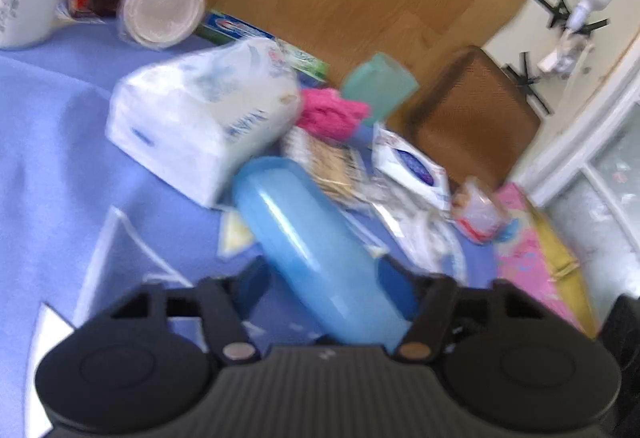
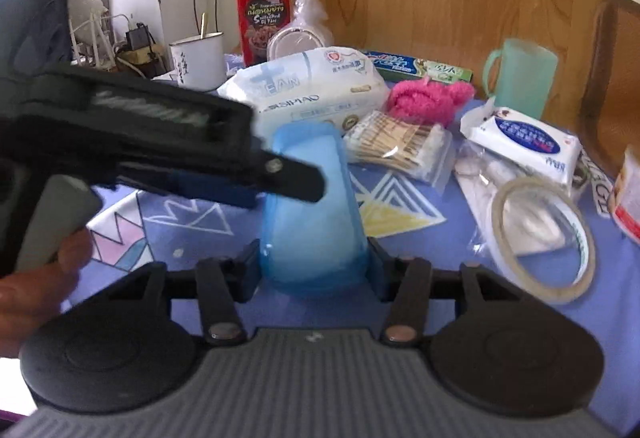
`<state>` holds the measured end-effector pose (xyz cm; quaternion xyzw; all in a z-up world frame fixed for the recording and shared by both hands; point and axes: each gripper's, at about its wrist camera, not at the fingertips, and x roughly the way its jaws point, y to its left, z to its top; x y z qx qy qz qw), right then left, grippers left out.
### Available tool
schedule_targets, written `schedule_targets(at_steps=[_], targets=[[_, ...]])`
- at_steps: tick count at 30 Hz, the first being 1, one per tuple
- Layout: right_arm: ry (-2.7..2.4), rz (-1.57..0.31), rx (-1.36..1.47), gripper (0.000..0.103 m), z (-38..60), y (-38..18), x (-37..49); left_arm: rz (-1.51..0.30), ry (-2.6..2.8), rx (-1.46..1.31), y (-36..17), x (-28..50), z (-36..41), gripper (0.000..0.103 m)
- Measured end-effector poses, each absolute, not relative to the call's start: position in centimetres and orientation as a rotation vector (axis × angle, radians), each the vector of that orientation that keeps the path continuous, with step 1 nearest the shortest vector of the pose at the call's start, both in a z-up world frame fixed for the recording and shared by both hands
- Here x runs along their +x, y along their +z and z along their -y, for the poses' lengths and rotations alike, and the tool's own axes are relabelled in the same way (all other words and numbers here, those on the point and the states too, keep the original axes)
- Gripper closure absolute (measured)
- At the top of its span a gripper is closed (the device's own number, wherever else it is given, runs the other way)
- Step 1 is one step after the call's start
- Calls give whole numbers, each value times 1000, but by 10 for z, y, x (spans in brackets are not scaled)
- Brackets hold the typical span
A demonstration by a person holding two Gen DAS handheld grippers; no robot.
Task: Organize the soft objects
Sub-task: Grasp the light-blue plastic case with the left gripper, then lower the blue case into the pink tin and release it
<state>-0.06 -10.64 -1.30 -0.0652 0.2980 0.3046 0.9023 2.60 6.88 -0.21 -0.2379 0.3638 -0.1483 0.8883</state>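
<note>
Both tongs clamp the translucent blue case (image 2: 314, 206): right tongs (image 2: 314, 270) on its near end, left tongs (image 1: 324, 290) across it, above the blue-clothed counter (image 2: 460, 250).

Glossy plastic blue case (image 1: 320, 254) on matt cloth (image 1: 60, 126)

on the table lay one blue case (image 2: 312, 206), two tissue packs (image 2: 308, 86) (image 2: 524, 142), two cups (image 2: 198, 58) (image 2: 520, 74), one tape roll (image 2: 544, 238), one pink cloth (image 2: 424, 98).
</note>
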Motion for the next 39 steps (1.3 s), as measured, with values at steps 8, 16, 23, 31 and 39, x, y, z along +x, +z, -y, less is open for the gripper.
schedule_targets(at_steps=[8, 16, 23, 31, 39], targets=[[486, -551, -63, 48, 161, -20, -83, -780, -456, -425, -6, -20, -10, 46], [253, -510, 17, 48, 230, -23, -139, -839, -663, -292, -3, -33, 92, 45], [134, -426, 64, 48, 277, -18, -167, -817, -796, -188, 14, -48, 158, 45], [-5, -232, 27, 48, 322, 26, -149, -651, -895, -98, 79, -29, 232, 44], [-165, -299, 67, 47, 384, 21, -81, -647, -876, -30, 65, 16, 321, 45]])
